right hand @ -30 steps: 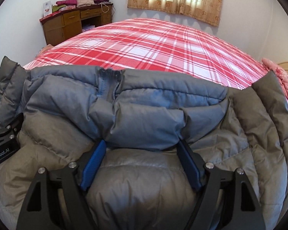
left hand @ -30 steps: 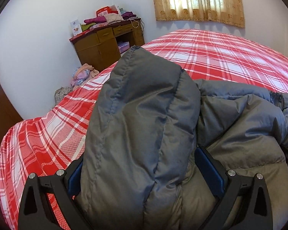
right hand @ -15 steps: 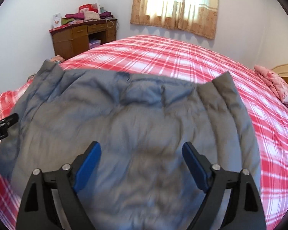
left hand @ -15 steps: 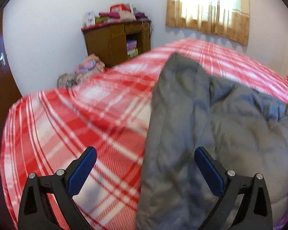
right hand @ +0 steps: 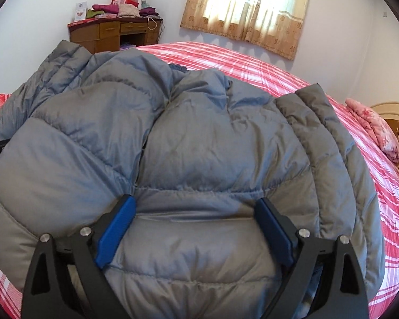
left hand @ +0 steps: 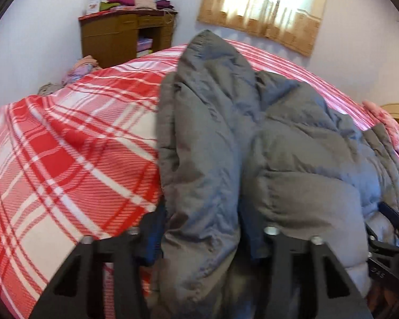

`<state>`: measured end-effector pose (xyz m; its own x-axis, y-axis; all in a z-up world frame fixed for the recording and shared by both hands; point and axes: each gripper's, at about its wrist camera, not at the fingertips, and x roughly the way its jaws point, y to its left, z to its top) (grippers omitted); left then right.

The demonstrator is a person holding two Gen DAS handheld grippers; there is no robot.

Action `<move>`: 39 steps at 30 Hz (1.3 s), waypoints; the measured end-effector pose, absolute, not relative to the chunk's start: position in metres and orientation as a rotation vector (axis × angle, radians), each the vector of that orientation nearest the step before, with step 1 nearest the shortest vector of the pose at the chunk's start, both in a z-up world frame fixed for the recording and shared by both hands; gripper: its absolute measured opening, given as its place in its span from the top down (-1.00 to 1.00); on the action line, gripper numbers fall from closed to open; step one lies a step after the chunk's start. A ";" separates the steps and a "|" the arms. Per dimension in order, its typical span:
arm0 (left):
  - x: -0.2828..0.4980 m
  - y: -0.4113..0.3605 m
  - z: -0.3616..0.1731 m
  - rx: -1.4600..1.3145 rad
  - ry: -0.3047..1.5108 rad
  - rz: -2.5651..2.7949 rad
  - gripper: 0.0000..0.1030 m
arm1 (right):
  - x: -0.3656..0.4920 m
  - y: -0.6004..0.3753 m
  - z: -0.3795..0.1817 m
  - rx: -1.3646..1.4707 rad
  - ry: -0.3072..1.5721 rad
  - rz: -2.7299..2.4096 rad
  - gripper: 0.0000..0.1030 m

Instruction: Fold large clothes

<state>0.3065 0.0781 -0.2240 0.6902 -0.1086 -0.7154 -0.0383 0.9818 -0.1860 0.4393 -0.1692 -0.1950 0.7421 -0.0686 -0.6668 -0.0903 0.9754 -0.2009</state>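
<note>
While clamped on a bunched ridge of the grey down jacket (left hand: 266,143), left tool (left hand: 202,228), jaws just drawn in, gripped padding at six o'clock of its view. Right tool (right hand: 194,226) stood with jaws apart and just widening, puffed hem bulging between them, pads seemingly not pressing. Lay heaped across the red plaid bed (left hand: 66,154), sleeve end poking toward twelve o'clock, another sleeve draped at three o'clock in the right view. Judged barely begun: nothing flattened or squared, sleeves unfolded inward, body not yet halved. Wooden desk (right hand: 106,33) sat at eleven o'clock.
</note>
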 end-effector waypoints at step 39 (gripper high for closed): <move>0.272 0.112 -0.194 -0.258 0.738 -0.215 0.84 | 0.416 -0.169 -0.194 -0.222 0.714 -0.013 -0.82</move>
